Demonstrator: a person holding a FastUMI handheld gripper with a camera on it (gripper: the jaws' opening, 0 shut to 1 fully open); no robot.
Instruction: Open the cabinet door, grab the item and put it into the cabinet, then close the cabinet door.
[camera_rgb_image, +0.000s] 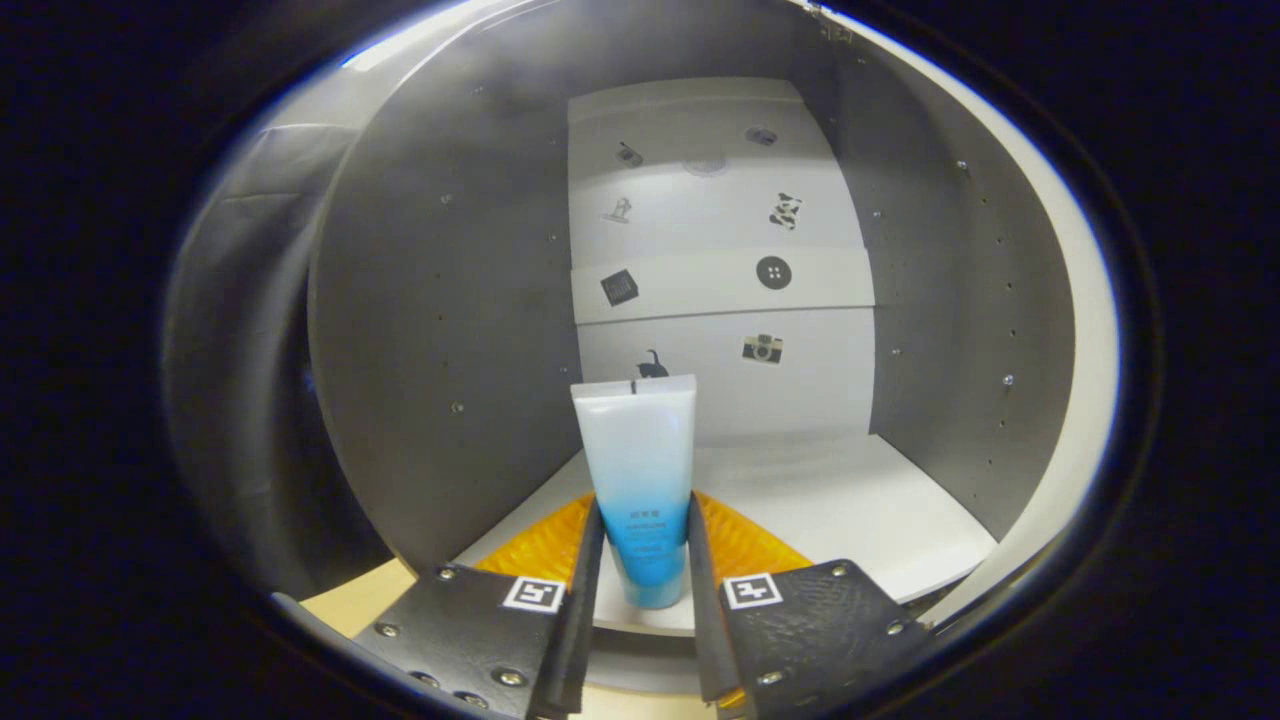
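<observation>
1. Gripper view looks straight into the open cabinet (450, 330), so the door is judged already swung aside; the grey panel at 9 o'clock is probably that door, though this cannot be told for sure.
2. The gripper (643, 560) has its fingers (585, 590) narrowed to the width of the tube (640, 470), both pressing on its lower, blue part.
3. The tube stands upright, cap end down and crimped end at 12 o'clock, likely held so to set down on its cap.
4. Its base hangs at the front lip of the cabinet floor (850, 510); whether it touches cannot be told.
5. The back wall (720, 290), with small stickers, lies well beyond the tube, leaving room to push it deeper.
6. Releasing and closing the door appear not yet done.
</observation>
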